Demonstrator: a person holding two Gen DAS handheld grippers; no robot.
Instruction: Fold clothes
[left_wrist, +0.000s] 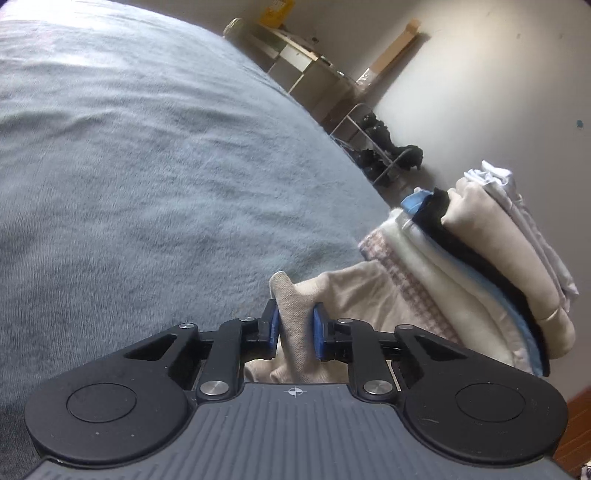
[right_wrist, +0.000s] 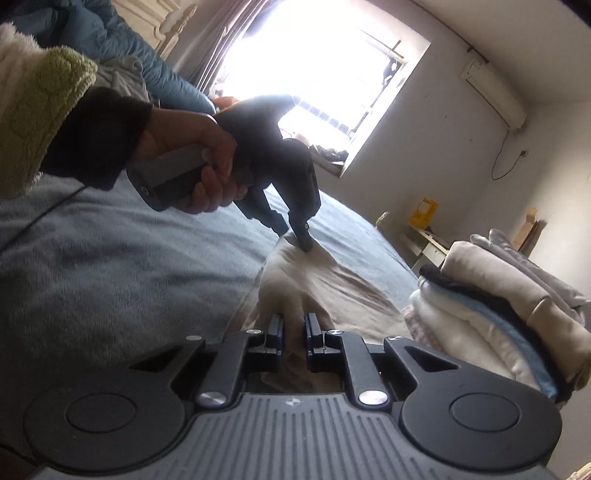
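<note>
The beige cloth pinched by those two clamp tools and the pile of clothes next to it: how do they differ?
The beige cloth lies spread as one loose, wrinkled layer; the pile of clothes is folded and stacked.
The cloth is a single colour; the pile mixes white, blue, black and beige.
The cloth is gripped by the left hand-held gripper and right hand-held gripper; the pile is untouched.
Both rest on the grey-blue bed cover.

The bright window (right_wrist: 325, 74) is so white that nothing outside shows. The small things on the pale shelf by the far wall (left_wrist: 295, 55) are too tiny to tell. The dark heap on the metal rack (left_wrist: 380, 147) is blurry. The stack of folded clothes (right_wrist: 517, 314) is cut off by the picture's right edge.
</note>
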